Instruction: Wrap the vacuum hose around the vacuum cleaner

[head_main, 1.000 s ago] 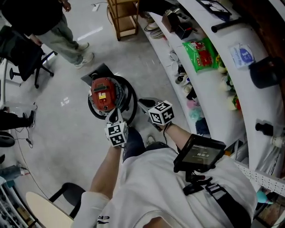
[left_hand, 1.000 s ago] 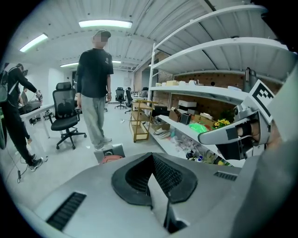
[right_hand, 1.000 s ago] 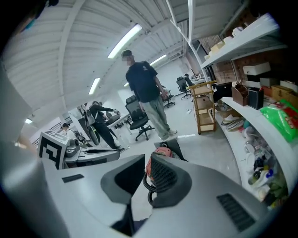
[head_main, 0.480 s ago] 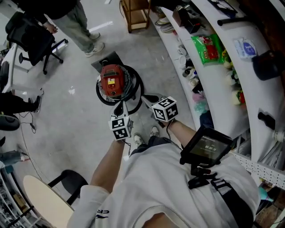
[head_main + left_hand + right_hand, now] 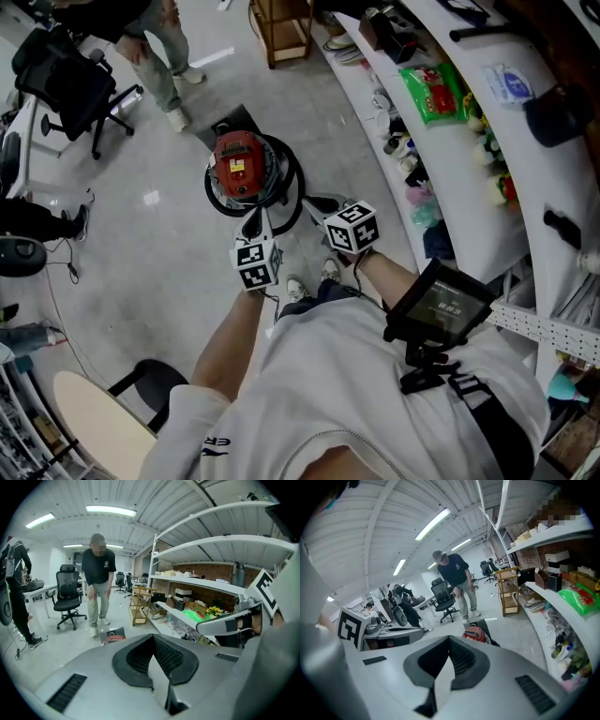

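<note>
Black hose [image 5: 293, 180] round red vac [image 5: 236, 165]

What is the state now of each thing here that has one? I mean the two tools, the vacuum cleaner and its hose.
left tool: shut, holding nothing
right tool: shut, holding nothing
vacuum cleaner: upright on the floor
vacuum hose: coiled around the vacuum cleaner, held by neither tool

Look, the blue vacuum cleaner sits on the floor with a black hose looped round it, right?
No, the vacuum cleaner is red, not blue; the head view shows it. It does sit on the floor with the black hose looped round it.
</note>
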Available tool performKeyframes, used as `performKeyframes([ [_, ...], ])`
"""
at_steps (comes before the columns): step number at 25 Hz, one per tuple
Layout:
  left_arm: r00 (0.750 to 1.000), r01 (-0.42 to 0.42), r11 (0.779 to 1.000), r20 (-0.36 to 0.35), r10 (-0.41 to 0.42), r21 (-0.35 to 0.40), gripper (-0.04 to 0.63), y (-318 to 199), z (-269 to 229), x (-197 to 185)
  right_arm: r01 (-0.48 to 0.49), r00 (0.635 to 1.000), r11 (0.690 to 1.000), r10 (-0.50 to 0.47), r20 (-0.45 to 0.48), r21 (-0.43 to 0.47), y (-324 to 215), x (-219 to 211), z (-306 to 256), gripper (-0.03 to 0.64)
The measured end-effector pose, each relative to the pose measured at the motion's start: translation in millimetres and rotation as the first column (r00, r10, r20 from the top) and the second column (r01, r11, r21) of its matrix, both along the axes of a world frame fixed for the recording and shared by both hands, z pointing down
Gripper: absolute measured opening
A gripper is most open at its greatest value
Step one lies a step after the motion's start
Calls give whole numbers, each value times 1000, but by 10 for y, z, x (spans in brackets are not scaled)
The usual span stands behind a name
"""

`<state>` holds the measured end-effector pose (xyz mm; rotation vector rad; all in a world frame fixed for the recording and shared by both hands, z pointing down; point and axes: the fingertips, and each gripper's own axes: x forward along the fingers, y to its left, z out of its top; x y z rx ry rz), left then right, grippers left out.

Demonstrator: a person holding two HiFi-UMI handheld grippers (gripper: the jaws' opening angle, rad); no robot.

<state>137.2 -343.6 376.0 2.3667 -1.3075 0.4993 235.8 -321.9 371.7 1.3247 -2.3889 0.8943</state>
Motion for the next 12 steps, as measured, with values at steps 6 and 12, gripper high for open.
performKeyframes([
  [6, 1000, -21, 1000, -13, 22, 13, 3, -15, -76, 31, -32, 999, 999, 32, -8, 14, 13, 36, -77, 3],
  [12, 999, -41, 999, -15, 42, 11, 3, 58, -120, 85, -49, 999, 999, 49, -5, 12, 114, 49, -122, 3],
])
